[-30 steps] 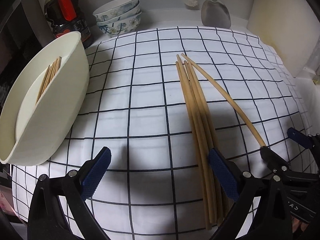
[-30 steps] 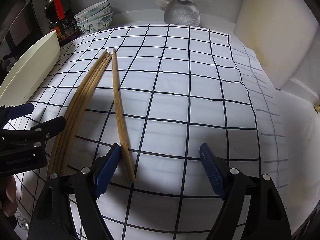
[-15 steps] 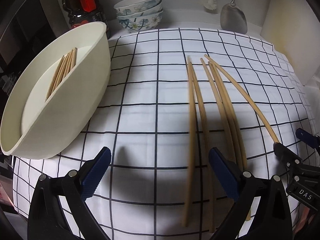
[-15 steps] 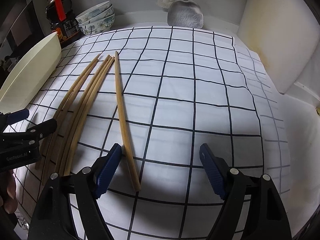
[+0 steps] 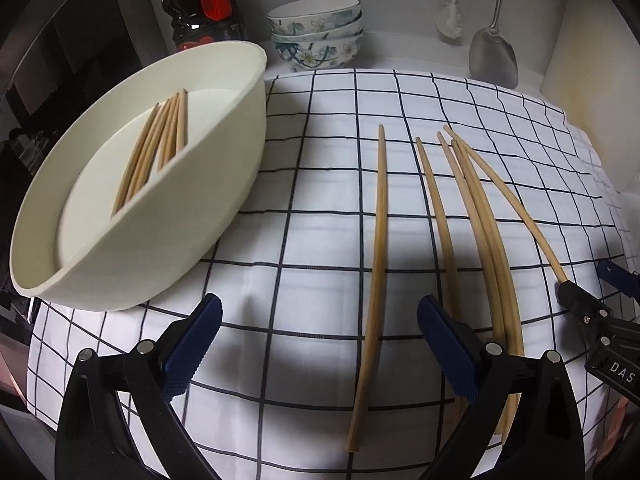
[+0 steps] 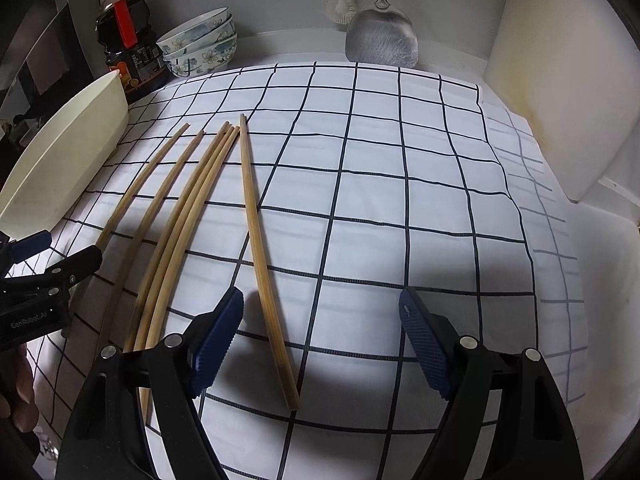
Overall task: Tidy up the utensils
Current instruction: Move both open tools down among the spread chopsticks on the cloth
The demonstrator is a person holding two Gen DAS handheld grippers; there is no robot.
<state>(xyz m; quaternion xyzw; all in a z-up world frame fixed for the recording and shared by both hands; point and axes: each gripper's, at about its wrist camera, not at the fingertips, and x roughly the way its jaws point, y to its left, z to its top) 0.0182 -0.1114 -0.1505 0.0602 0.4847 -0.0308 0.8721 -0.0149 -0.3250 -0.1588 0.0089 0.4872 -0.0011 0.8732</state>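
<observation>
I've got both tools low over the counter's black-and-white checked cloth point(image 6: 400, 184), and both sets of jaws are released — nothing between the blue pads of the left gripper point(image 5: 318, 344) or the right gripper point(image 6: 322, 336).

Five long bamboo chopsticks point(image 5: 476, 216) lie loose on the cloth, running from the near edge toward the back wall. They're fanned apart, which I'd say suits picking them one at a time rather than as a clump. The leftmost stick point(image 5: 380, 220) lies alone, and my left jaws sit either side of its near end — lined up, I judge, for a pinch. The rightmost stick point(image 6: 260, 240) likewise runs up between my right jaws, closer to the left pad.

Toward the left edge sits the cream oval plastic basin point(image 5: 224, 184), tilted on its side wall, with a bundle of matching chopsticks point(image 5: 156, 152) already inside — so that's the destination, and roughly half the job looks done.

At the back, out of the way: stacked floral bowls point(image 5: 316, 32), a dark sauce bottle with red cap point(image 5: 200, 4), a hanging steel spatula point(image 6: 380, 36).
</observation>
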